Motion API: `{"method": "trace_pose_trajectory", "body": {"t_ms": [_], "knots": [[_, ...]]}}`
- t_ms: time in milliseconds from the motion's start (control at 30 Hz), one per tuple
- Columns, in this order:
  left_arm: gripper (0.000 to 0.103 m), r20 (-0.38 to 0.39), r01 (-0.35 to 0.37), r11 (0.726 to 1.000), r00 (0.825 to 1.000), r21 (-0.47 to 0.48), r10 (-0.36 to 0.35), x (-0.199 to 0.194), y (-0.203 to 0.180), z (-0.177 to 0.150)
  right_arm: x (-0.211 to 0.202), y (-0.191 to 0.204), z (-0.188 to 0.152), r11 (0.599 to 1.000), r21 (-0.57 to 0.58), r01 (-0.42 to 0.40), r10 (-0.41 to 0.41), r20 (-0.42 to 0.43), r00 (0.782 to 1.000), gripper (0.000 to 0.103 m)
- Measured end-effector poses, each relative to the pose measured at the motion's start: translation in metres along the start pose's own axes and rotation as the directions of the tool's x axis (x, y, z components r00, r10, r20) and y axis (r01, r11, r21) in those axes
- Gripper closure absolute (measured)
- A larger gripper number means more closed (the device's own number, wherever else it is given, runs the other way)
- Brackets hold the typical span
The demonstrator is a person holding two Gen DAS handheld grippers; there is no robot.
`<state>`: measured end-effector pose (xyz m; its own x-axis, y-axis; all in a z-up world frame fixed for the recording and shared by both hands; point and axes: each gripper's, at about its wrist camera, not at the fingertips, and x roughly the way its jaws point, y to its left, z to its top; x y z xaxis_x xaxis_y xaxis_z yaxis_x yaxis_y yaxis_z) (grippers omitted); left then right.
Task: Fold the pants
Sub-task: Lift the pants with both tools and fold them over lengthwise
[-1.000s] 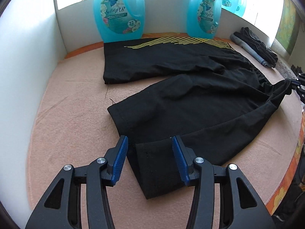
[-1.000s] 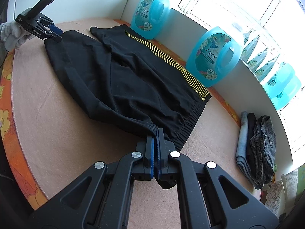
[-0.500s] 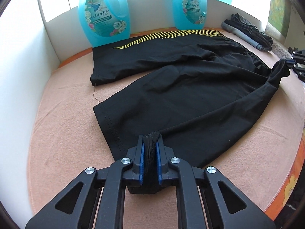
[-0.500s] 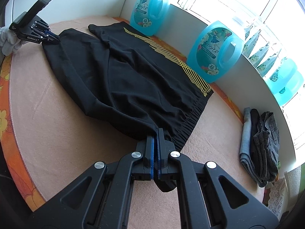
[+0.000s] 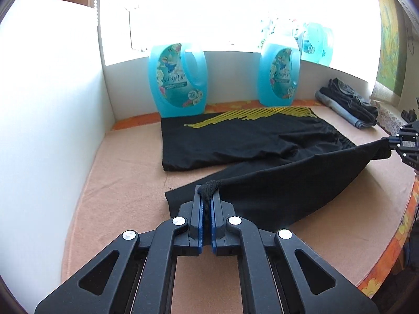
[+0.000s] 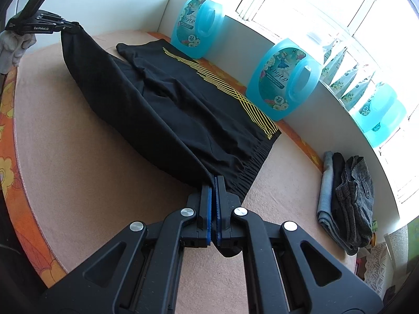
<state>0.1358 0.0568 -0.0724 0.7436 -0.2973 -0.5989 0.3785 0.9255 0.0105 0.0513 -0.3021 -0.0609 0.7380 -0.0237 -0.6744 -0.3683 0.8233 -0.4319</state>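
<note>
Black pants (image 5: 262,141) with yellow stripes lie on a peach-covered table (image 5: 125,183); they also show in the right wrist view (image 6: 183,110). My left gripper (image 5: 207,196) is shut on the hem of the near leg. My right gripper (image 6: 215,183) is shut on the waistband end of the same leg. The near leg hangs taut between the two grippers, lifted off the table, while the far leg lies flat. The right gripper (image 5: 404,144) shows at the right edge of the left wrist view; the left gripper (image 6: 65,26) shows at top left of the right wrist view.
Two blue detergent bottles (image 5: 178,81) (image 5: 279,76) stand along the back wall, more on the sill (image 6: 379,115). A stack of folded clothes (image 6: 345,198) lies at the far right. A white wall (image 5: 52,130) bounds the left side. The table's front edge has an orange floral border (image 6: 7,157).
My left gripper closed on the hem of the near leg and lifted it. Both grippers have raised the leg so that it hangs taut between them.
</note>
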Motion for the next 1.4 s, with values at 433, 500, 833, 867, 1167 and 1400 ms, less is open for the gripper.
{"method": "trace_pose_trajectory", "body": {"t_ms": [433,500,833,867,1167,1400], "knots": [[0.1,0.171,-0.051,0.999,0.984,-0.006,0.051,-0.007,0.005,0.071,-0.013,-0.03,0.059,0.992,-0.042,0.122,-0.118,0.084,0.989,0.101],[0.1,0.185,-0.054,0.998,0.981,-0.024,0.058,-0.001,0.01,0.082,-0.01,-0.037,0.07,0.989,-0.052,0.138,-0.133,0.092,0.987,0.101],[0.1,0.19,-0.086,0.996,0.978,-0.016,0.088,0.044,0.019,0.125,0.032,-0.083,0.122,0.972,-0.065,0.227,-0.22,0.111,0.969,0.101],[0.1,0.19,-0.088,0.996,0.978,-0.012,0.089,0.05,0.019,0.128,0.038,-0.089,0.127,0.972,-0.06,0.228,-0.221,0.11,0.969,0.101],[0.1,0.125,-0.101,0.994,0.988,0.05,0.095,0.088,0.016,0.113,0.107,-0.135,0.072,0.954,0.251,-0.165,0.178,-0.031,0.983,0.086],[0.1,0.073,-0.088,0.995,0.994,0.051,0.084,0.102,0.02,0.101,0.162,-0.145,0.024,0.792,0.484,-0.373,0.441,-0.03,0.897,0.06]]}}
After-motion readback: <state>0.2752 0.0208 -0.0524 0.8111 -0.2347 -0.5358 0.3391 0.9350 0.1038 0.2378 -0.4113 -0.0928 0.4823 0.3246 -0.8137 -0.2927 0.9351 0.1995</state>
